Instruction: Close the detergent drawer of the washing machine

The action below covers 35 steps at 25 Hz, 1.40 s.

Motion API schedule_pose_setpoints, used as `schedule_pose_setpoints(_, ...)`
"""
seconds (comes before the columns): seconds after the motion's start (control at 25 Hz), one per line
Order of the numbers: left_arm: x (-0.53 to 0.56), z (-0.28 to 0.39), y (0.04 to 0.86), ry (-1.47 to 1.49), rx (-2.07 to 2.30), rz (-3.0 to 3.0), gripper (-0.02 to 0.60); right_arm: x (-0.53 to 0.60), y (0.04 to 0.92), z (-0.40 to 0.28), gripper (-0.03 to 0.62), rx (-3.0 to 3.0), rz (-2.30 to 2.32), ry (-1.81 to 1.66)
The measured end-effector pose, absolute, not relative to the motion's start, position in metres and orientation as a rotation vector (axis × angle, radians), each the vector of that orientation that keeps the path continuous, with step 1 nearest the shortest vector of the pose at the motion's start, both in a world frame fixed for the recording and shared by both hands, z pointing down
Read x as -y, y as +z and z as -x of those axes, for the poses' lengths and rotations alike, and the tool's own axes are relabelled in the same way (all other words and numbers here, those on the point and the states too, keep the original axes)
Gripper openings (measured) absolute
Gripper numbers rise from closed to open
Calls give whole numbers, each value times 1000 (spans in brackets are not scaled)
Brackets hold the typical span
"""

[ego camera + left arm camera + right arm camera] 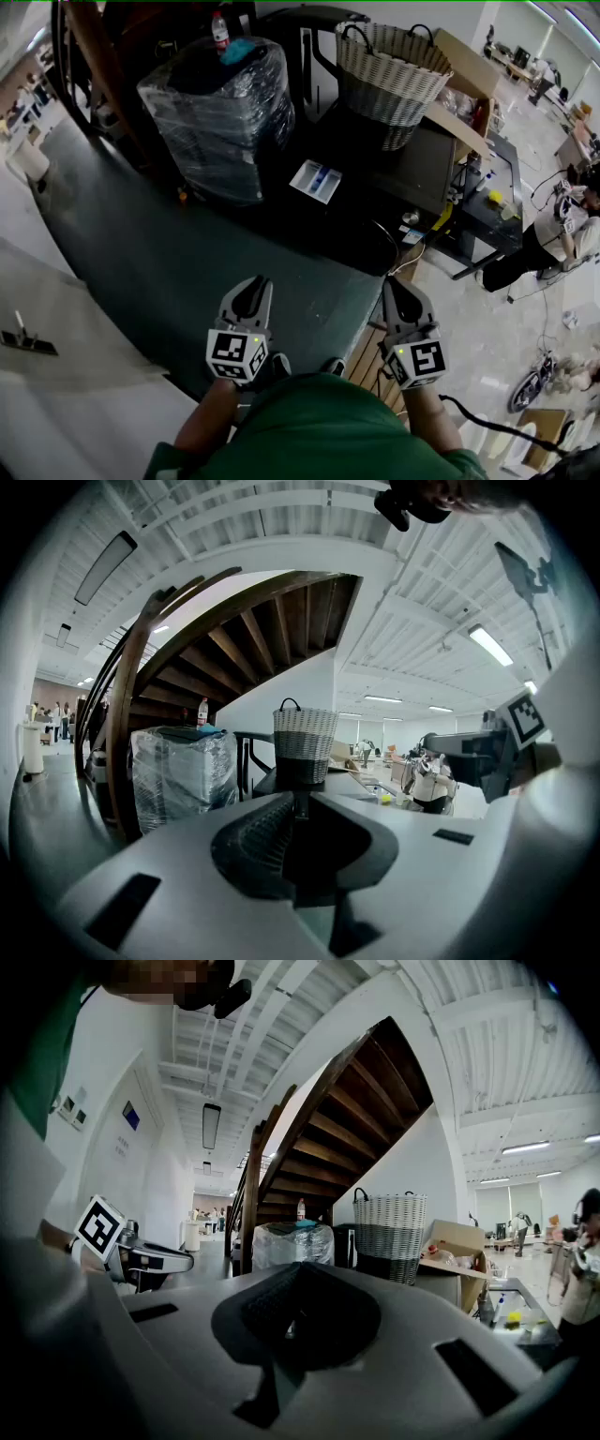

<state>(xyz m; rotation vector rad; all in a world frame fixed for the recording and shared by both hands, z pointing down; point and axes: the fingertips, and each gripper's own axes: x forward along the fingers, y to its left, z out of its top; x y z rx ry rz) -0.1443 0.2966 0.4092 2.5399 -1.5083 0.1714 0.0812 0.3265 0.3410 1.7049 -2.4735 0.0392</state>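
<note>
Task not started as far as these views show: no washing machine and no detergent drawer appears in the head view or either gripper view, so whether the drawer is open can't be told. Everything is left to do (find the machine, reach the drawer, push it in).

The left gripper (255, 286) is held close in front of the person's body, jaws pressed together with nothing between them. The right gripper (392, 286) is the same, jaws together and empty, level with the left and well apart from it. Both point forward over the dark green floor (159, 253), which looks matte and smooth.

Ahead:
- a boxy block (220, 112) wrapped in shiny crinkled plastic film, dark inside, with a small bottle (219, 28) on top
- a woven basket (389, 70), round and tapered, pale upper band over a darker grey lower band, two dark handles
- a brown cardboard box (469, 84) just beside the basket, flap open
- a dark wooden staircase (347, 1110) rising behind (underside of the steps shows)

A flat white surface (56, 356) sits at the lower left; can't tell what it is.
</note>
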Motion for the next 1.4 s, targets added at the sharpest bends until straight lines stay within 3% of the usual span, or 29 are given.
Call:
schedule_pose_setpoints(1.12, -301, 102, 424, 243, 1708, -2403, 67, -309, 385, -157, 21, 2570, -1591, 175)
schedule_pose_setpoints(1.4, -251, 110, 425, 239, 1700, -2409, 67, -272, 395, -155, 21, 2488, -1595, 241)
